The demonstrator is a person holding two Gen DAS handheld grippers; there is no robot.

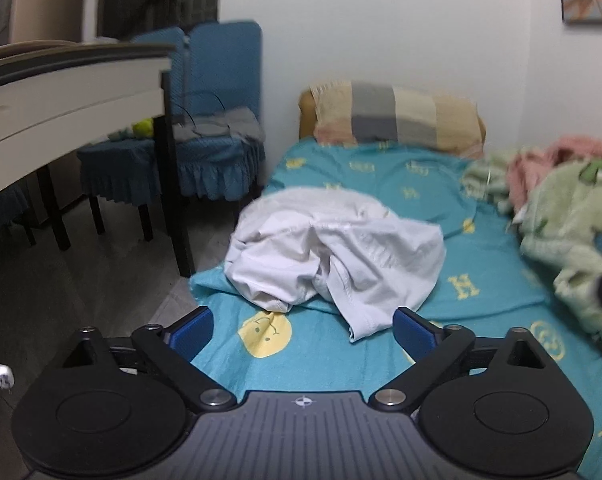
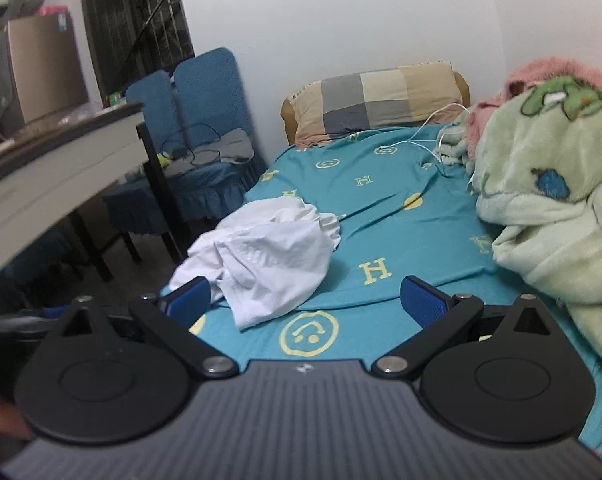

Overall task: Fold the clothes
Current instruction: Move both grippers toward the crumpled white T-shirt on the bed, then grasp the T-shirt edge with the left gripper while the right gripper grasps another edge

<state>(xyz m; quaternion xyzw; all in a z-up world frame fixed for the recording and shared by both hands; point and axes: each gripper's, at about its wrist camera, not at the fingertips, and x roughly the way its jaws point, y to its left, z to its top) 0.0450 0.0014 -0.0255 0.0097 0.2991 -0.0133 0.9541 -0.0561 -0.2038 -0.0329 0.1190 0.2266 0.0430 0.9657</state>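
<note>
A crumpled white garment (image 1: 333,252) lies in a heap on the teal bed sheet (image 1: 481,300), near the bed's left edge. My left gripper (image 1: 303,330) is open, its blue pads spread wide just short of the garment's near hem, with nothing between them. The right wrist view shows the same white garment (image 2: 269,260) left of centre on the sheet (image 2: 385,208). There my right gripper (image 2: 305,300) is open too; its left pad sits beside the garment's near edge and holds nothing.
A checked pillow (image 1: 397,116) lies at the head of the bed by the wall. A green fleece blanket (image 2: 549,200) is piled along the right side, with a white cable (image 2: 433,136) near it. A white table (image 1: 61,92) and blue-covered chairs (image 1: 217,120) stand left of the bed.
</note>
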